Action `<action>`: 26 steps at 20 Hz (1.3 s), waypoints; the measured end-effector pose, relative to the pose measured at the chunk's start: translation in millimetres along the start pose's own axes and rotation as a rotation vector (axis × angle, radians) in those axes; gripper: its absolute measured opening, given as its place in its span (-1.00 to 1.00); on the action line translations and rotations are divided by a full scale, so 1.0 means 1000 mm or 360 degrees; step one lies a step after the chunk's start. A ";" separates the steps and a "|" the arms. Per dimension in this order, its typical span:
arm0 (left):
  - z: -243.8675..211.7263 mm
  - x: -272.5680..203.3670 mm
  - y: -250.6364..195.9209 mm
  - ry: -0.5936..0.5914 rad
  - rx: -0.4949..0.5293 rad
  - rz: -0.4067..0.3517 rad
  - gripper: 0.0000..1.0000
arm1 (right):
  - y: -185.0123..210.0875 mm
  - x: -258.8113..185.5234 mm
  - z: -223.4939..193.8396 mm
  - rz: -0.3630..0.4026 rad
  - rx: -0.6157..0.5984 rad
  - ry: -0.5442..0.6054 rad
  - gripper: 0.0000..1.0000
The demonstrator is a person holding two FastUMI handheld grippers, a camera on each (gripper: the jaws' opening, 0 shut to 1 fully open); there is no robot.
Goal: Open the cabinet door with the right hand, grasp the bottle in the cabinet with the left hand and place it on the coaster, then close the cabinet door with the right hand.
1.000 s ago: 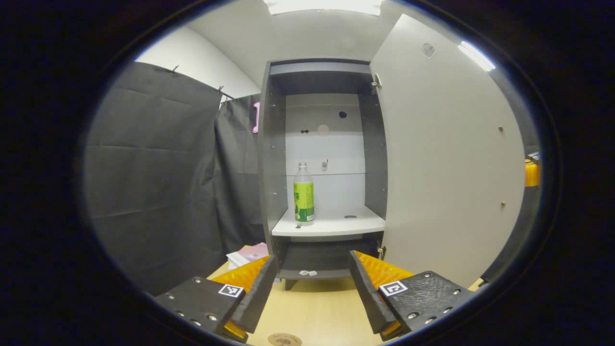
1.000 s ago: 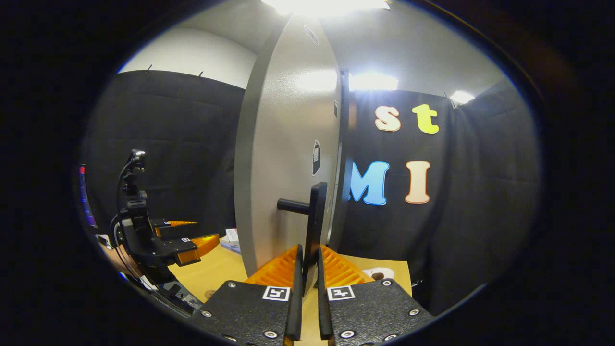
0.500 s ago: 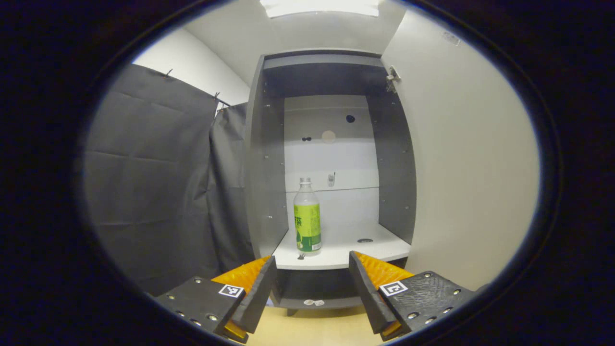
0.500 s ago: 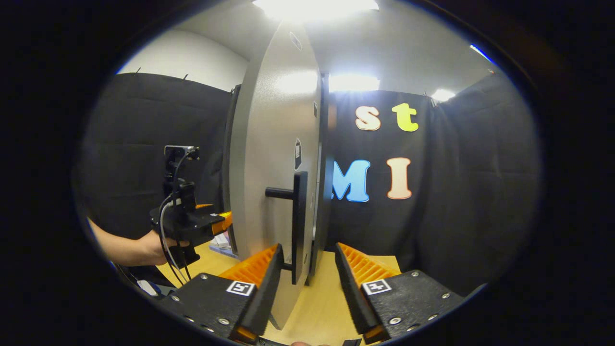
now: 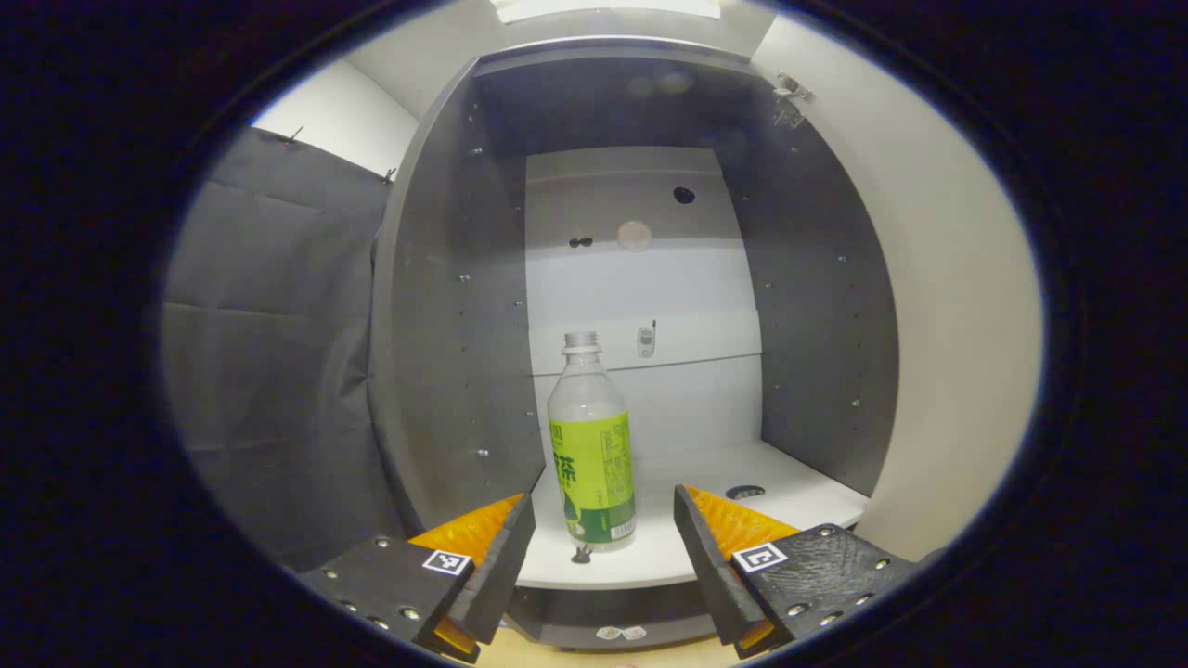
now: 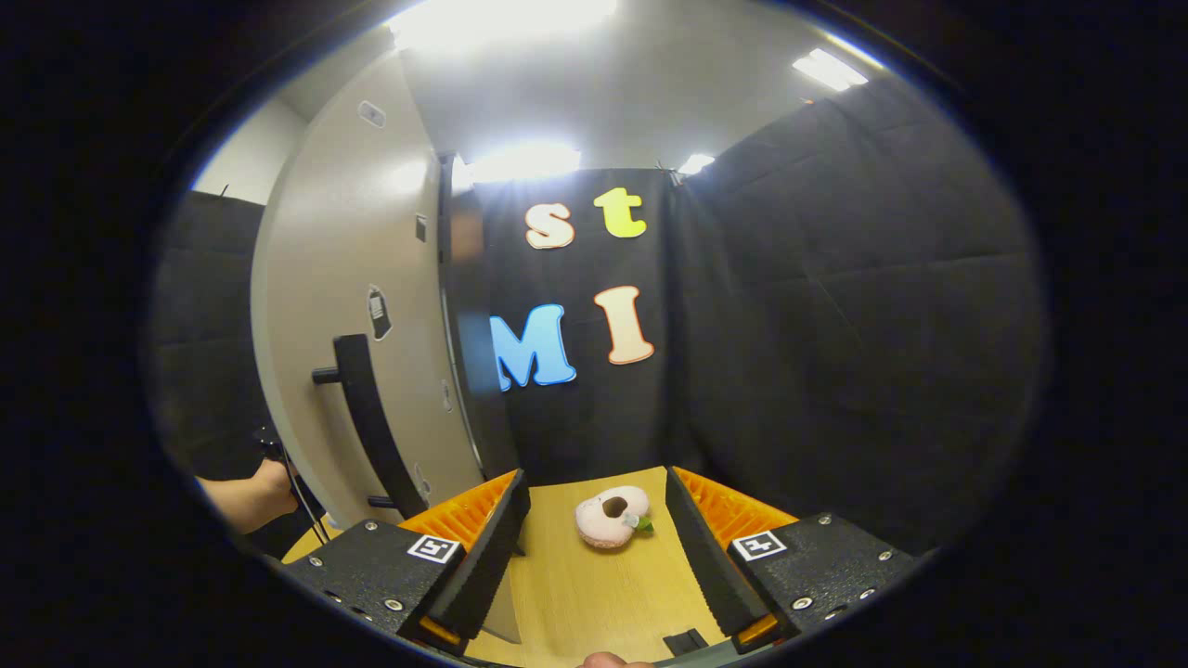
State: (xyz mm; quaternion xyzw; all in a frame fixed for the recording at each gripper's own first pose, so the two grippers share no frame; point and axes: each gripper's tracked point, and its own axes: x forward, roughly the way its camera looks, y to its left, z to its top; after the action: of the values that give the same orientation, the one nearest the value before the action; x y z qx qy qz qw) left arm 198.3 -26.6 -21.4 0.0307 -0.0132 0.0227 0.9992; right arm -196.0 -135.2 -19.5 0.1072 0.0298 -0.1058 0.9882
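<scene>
Bottle (image 5: 591,445), green-labelled, upright on cabinet shelf (image 5: 798,496), just ahead between the spread fingers of the left gripper (image 5: 603,557). Right gripper (image 6: 594,547) released, cabinet door (image 6: 343,315) and handle (image 6: 367,422) to its left.

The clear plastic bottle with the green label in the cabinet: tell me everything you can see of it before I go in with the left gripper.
The clear plastic bottle with the green label stands upright on the white cabinet shelf, toward its left front, close beside the grey left side panel. It has a pale screw cap, a see-through shoulder and a bright green wrap label on its lower body. Nothing grips it; the open left gripper hangs in front, fingers to either side, not touching.
</scene>
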 end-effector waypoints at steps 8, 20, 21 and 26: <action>-0.004 0.082 0.001 -0.0030 -0.0014 -0.0030 0.72 | 0.013 0.020 -0.013 -0.0209 -0.0122 0.0016 0.82; 0.009 0.059 0.016 -0.0063 -0.0048 -0.0024 0.32 | 0.024 0.037 -0.028 -0.0160 -0.0151 0.0063 0.82; 0.016 0.049 0.017 -0.0078 -0.0033 -0.0025 0.19 | 0.026 0.038 -0.026 -0.0125 -0.0140 0.0053 0.82; 0.031 -0.017 0.014 -0.0100 -0.0021 0.0027 0.35 | 0.013 0.048 -0.021 0.0015 -0.0139 0.0048 0.82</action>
State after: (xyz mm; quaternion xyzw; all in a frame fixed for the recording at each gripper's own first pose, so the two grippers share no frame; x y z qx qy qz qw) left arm 180.3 -15.6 9.9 0.0246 -0.0451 0.0302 0.9982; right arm -147.1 -128.1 -41.7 0.0656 0.0487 -0.0980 0.9918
